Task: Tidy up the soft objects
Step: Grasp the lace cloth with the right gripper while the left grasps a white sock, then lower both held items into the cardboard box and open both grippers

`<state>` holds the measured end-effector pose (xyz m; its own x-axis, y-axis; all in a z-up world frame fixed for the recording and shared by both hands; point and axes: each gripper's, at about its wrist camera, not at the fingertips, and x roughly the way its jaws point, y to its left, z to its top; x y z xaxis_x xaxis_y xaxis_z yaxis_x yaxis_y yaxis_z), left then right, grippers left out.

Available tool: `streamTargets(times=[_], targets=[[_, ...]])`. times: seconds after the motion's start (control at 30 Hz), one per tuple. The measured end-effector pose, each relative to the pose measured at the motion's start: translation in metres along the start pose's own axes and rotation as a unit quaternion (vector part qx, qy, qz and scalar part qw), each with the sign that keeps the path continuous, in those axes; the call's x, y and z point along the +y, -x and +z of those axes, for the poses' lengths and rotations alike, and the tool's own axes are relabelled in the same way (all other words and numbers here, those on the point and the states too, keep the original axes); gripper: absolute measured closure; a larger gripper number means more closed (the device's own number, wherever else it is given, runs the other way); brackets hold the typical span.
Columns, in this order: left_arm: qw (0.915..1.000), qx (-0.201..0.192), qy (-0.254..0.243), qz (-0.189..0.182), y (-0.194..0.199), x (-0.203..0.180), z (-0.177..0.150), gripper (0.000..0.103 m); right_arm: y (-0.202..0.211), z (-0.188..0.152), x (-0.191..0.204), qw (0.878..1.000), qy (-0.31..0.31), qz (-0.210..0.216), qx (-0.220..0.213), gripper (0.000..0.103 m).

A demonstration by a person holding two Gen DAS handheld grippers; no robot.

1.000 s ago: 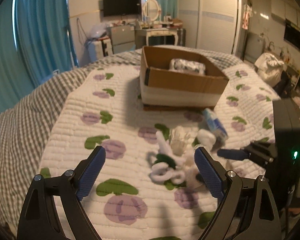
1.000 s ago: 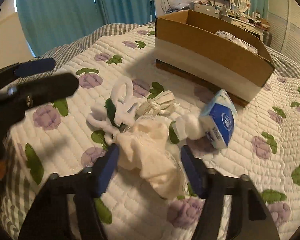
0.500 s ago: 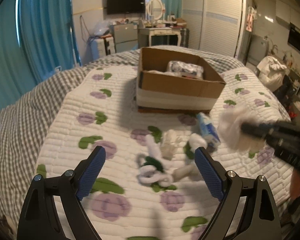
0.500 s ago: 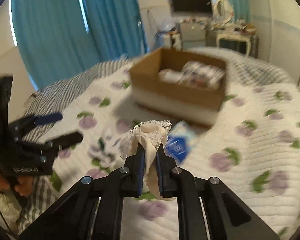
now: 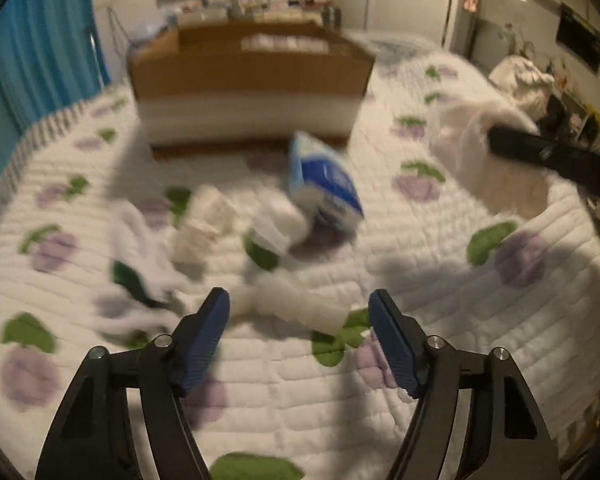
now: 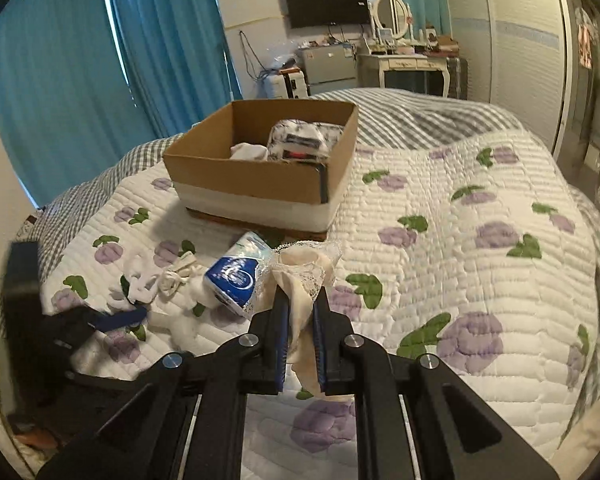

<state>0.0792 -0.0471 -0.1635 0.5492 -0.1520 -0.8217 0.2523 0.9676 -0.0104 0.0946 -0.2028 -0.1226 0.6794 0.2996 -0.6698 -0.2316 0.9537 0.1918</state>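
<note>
My right gripper [image 6: 300, 300] is shut on a cream lace-trimmed cloth [image 6: 300, 268] and holds it above the quilt; it also shows in the left wrist view [image 5: 460, 136]. My left gripper [image 5: 300, 312] is open, low over a white soft item [image 5: 296, 304] lying just ahead between the fingers. A blue-and-white tissue pack [image 5: 324, 180] [image 6: 236, 276], white socks and a white looped cloth [image 5: 140, 240] [image 6: 140, 280] lie in a pile. A cardboard box [image 6: 260, 176] [image 5: 252, 76] behind holds a patterned pack and a white item.
The bed has a white quilt with purple flowers [image 6: 480, 240] over a grey checked sheet. Blue curtains [image 6: 60, 80] hang at the left. A dresser with a mirror [image 6: 400, 56] and wardrobe stand beyond the bed.
My right gripper closed on the cream cloth and lifted it off the pile. My left gripper moved forward and down to the pile's white item.
</note>
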Motion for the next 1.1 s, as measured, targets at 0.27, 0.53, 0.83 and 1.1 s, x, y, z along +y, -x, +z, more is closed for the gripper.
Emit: streamTargets(times=[0.27, 0.53, 0.83, 1.1], targets=[[0.9994, 0.032, 0.011, 0.010, -0.037, 0.013, 0.001, 0.031, -0.012, -0.006, -0.010, 1.000, -0.020, 0.017, 0.014, 0.092], [0.9992, 0.026, 0.028, 0.011, -0.032, 0.019, 0.003, 0.065, -0.013, -0.008, -0.011, 1.000, -0.017, 0.015, 0.014, 0.092], [0.9991, -0.007, 0.037, -0.021, 0.001, 0.028, 0.004, 0.078, 0.000, -0.008, -0.005, 1.000, -0.007, -0.006, 0.001, 0.092], [0.9969, -0.075, 0.018, -0.015, 0.057, 0.020, 0.031, 0.079, 0.037, 0.013, 0.011, 0.999, 0.009, -0.005, -0.043, 0.092]])
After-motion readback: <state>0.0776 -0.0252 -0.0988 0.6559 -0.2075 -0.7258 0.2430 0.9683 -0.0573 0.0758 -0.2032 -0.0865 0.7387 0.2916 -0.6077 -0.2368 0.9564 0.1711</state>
